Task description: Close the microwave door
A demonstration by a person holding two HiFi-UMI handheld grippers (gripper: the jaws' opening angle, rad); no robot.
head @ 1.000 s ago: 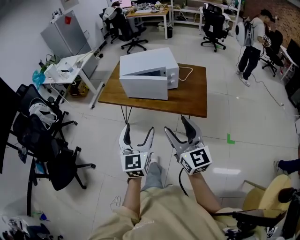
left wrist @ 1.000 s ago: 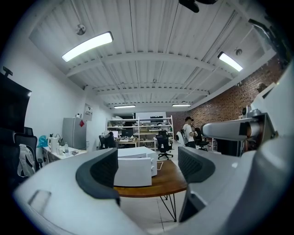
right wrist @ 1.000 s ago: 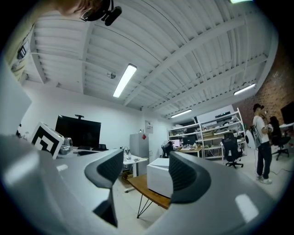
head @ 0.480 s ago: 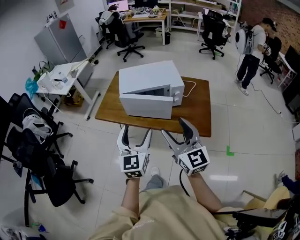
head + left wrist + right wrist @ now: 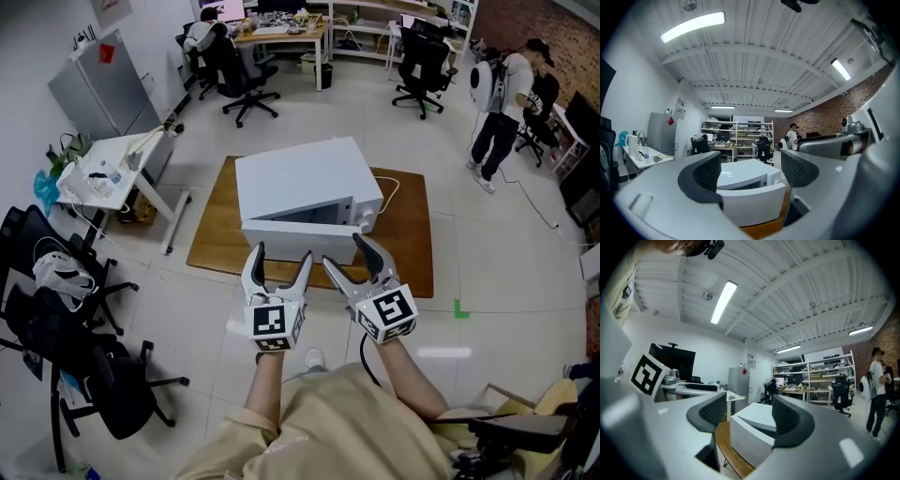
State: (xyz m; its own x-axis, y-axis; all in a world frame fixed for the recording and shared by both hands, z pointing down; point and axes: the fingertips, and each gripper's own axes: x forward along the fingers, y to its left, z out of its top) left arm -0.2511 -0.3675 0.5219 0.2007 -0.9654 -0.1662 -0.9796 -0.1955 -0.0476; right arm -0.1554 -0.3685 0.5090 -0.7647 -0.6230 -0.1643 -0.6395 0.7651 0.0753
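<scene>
Your left tongs [image 5: 281, 255] and right tongs [image 5: 345, 253] cover the near edge of the counter [image 5: 412, 258]. The microwave's [image 5: 300, 178] inside hides behind its ajar door [image 5: 300, 228], and its controls are too small to read.

The floor [image 5: 506, 281] is open around the wooden desk [image 5: 408, 253]. Nothing stands between the left tool [image 5: 281, 255], the right tool [image 5: 345, 253], both with jaws apart and empty, and the microwave [image 5: 305, 183], whose ajar door [image 5: 300, 228] swings toward them. Black office chairs [image 5: 84, 356] crowd the far left.
</scene>
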